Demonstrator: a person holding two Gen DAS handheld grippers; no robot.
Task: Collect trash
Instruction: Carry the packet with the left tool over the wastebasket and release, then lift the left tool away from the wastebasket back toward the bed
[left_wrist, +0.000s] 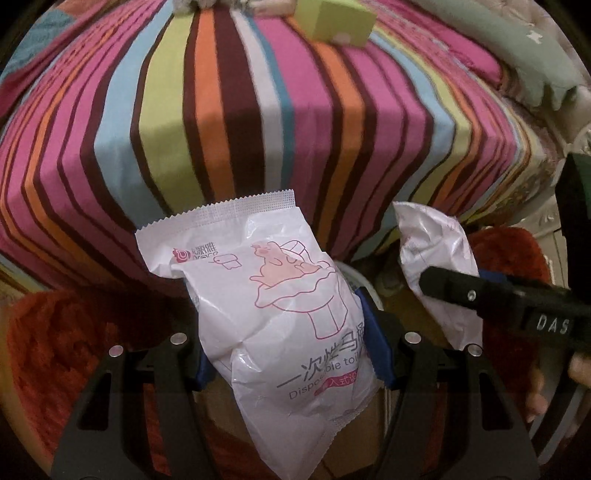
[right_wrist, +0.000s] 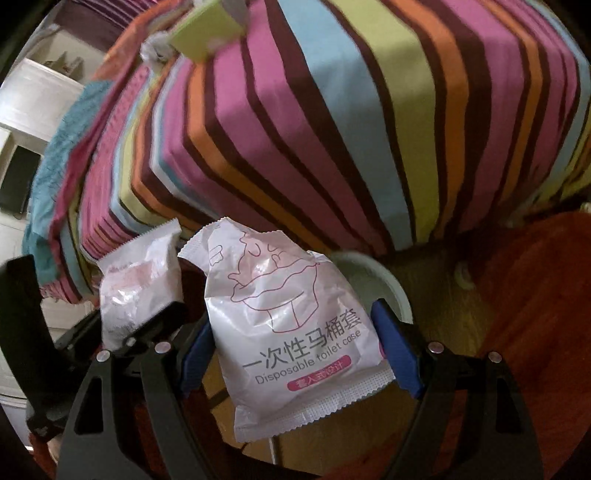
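Note:
My left gripper is shut on a white packet printed with a pink drawing and "Disposable toilet" text, which stands between the blue pads. To its right, my right gripper carries a second white packet. In the right wrist view that right gripper is shut on the packet, and the left gripper with its packet shows at the left. A pale round bin rim lies just behind and below both packets, at the foot of the bed.
A bed with a striped sheet fills the view ahead. A green box rests on it far back. Red shaggy rug and wooden floor lie below. White furniture stands at the left.

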